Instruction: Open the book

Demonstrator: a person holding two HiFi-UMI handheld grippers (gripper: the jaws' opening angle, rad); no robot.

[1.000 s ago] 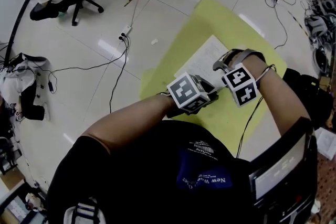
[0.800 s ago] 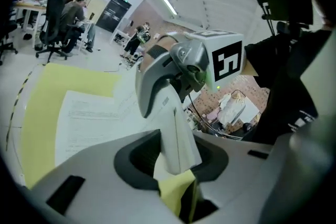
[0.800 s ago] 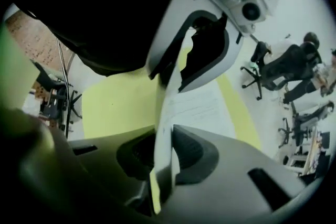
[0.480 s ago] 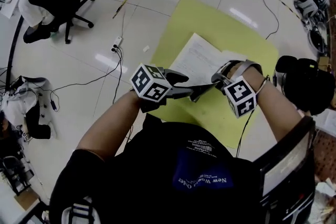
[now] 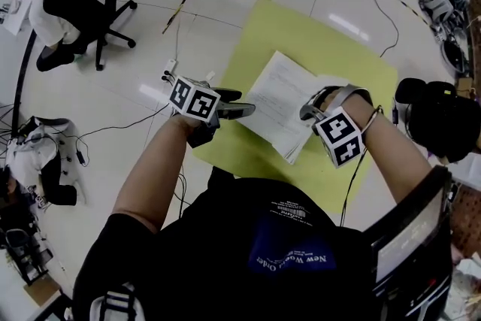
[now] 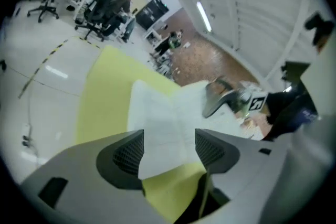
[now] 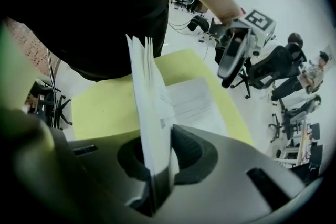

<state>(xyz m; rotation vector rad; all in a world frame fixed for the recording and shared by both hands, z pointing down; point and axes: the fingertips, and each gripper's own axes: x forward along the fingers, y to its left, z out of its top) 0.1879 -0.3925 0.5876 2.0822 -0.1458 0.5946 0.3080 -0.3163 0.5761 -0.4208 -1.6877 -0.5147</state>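
Closest in, your right gripper (image 5: 307, 112) is clamped on a sheaf of the book's (image 5: 279, 98) pages. Look into the right gripper view: the jaws (image 7: 157, 157) are pressed onto the white leaves, and those leaves stand up on edge out of the grip. Your left gripper (image 5: 234, 104) sits out at the book's left edge with its jaws spread wide and nothing pinched. In the left gripper view, a flat printed page (image 6: 167, 119) shows through the gap (image 6: 168, 150). The book itself lies open on the yellow mat (image 5: 302, 32) between your two grippers, one page flat, the near-right stack lifted. The mat is spread on the pale glossy floor (image 5: 135, 71). Further out to the left, a power strip (image 5: 172, 68) trails black cable, and beyond it stands a black office chair (image 5: 96, 2).
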